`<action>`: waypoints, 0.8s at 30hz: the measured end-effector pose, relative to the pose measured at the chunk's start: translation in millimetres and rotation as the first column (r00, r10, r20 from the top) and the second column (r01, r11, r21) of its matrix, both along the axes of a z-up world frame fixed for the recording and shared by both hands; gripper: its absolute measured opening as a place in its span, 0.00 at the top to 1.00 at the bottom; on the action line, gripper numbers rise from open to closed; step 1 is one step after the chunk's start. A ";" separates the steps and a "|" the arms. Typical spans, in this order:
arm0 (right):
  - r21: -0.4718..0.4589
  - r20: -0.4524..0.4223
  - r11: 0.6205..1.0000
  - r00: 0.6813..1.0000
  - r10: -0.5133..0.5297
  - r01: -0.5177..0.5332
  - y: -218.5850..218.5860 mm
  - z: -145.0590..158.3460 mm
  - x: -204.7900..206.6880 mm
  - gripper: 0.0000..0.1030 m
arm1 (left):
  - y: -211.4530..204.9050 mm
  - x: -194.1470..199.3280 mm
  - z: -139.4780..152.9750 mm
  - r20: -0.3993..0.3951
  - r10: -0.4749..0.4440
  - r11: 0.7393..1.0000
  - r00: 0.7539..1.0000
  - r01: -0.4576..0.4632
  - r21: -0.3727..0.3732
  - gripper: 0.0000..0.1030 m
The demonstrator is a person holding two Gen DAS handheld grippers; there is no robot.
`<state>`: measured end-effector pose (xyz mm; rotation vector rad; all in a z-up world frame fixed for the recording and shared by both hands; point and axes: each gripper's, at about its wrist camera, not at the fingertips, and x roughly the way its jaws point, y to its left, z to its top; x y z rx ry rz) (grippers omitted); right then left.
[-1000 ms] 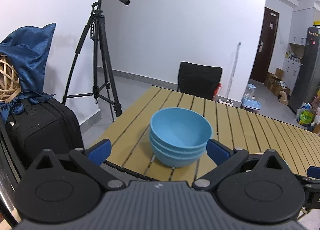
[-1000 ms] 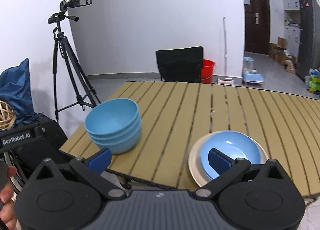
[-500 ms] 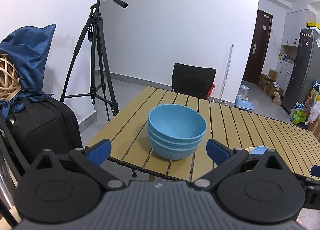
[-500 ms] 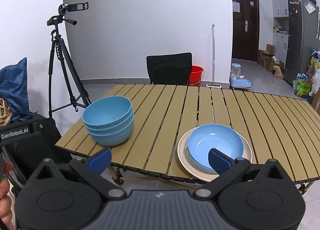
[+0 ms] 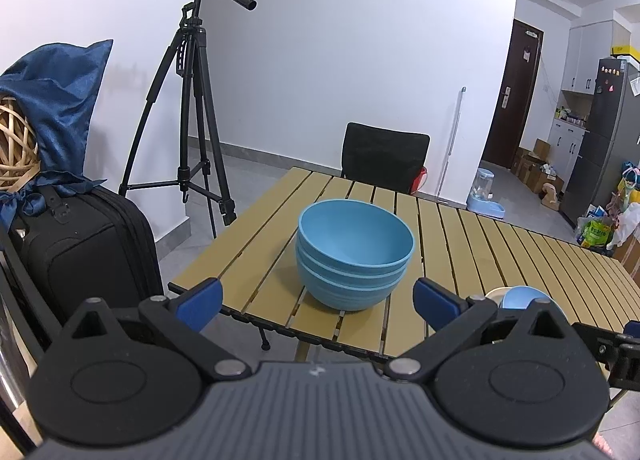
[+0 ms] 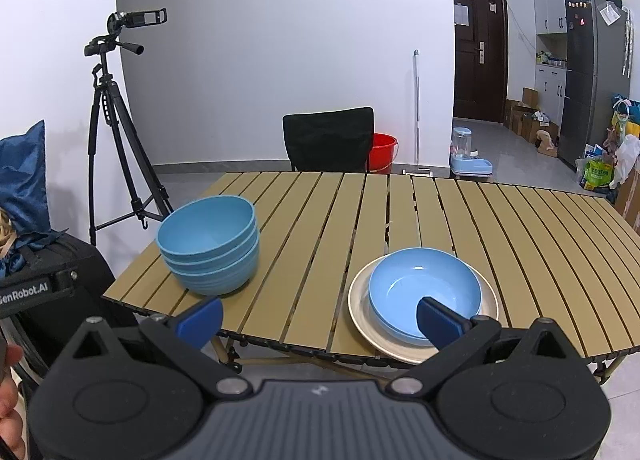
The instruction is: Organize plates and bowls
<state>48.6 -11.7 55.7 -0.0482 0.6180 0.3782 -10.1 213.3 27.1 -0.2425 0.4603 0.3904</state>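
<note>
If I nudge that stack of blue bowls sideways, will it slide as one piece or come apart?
The stack of blue bowls looks deeply nested, rims close together, so it will probably move as one. The slatted table has gaps that might catch its narrow base, so a high push could tip it. It stands near the table's corner, so push inward. The bowls look like light, rigid plastic.

bowl stack [image 6: 210, 246] left, plates [image 6: 424, 300] right, open tabletop [image 6: 316, 244] between

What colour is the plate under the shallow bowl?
Cream, off-white plate under the light blue bowl; clearest in the right wrist view.
</note>
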 end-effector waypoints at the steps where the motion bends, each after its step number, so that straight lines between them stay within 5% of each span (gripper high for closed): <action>1: 0.002 0.001 1.000 1.000 0.000 0.000 -0.2 -1.1 -0.3 0.00 | 0.3 -0.1 -1.6 -0.001 0.000 1.000 1.000 0.000 -0.001 0.00; 24: 0.005 -0.065 1.000 0.997 0.031 -0.030 18.9 -15.3 66.8 0.00 | 32.1 34.2 -18.8 -0.061 0.043 0.998 0.997 -0.045 -0.031 0.00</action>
